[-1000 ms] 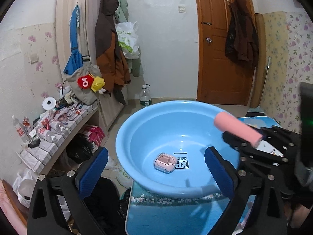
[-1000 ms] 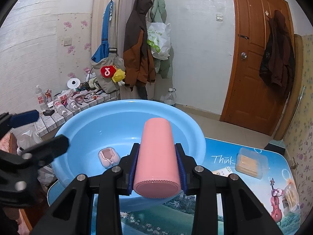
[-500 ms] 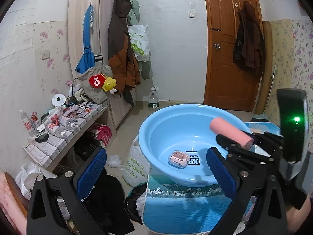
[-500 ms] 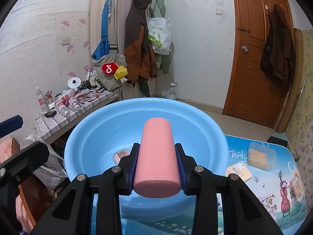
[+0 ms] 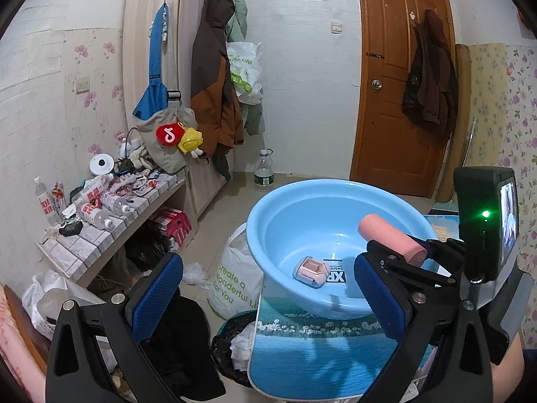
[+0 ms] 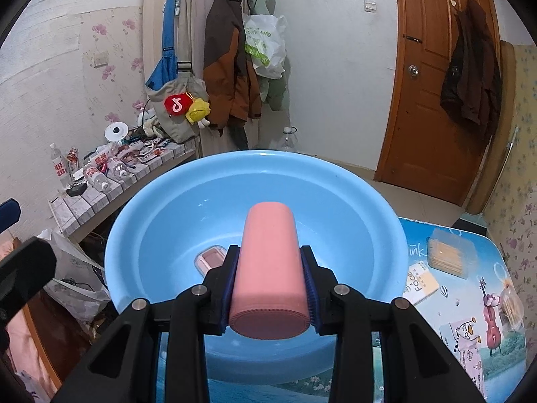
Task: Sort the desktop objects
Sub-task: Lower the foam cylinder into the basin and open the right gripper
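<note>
My right gripper (image 6: pixel 270 277) is shut on a pink cylinder (image 6: pixel 268 268) and holds it level over the near side of a blue basin (image 6: pixel 141 208). The cylinder (image 5: pixel 389 240) and the right gripper (image 5: pixel 396 252) also show in the left wrist view, above the basin (image 5: pixel 265 245). A small pink case (image 5: pixel 310 271) lies on the basin floor, partly hidden by the cylinder in the right wrist view (image 6: pixel 211 258). My left gripper (image 5: pixel 265 295) is open and empty, back from the basin's left edge.
The basin stands on a small table with a printed blue top (image 5: pixel 319 362). A clear box of sticks (image 6: pixel 451 255), a small card box (image 6: pixel 419 282) and a snack bag (image 6: pixel 510 305) lie right of the basin. A cluttered shelf (image 5: pixel 110 208) and white bag (image 5: pixel 235 278) stand left.
My left gripper has pulled back and to the left, so the basin looks smaller and further right. My right gripper keeps the pink cylinder and has moved forward over the basin.
</note>
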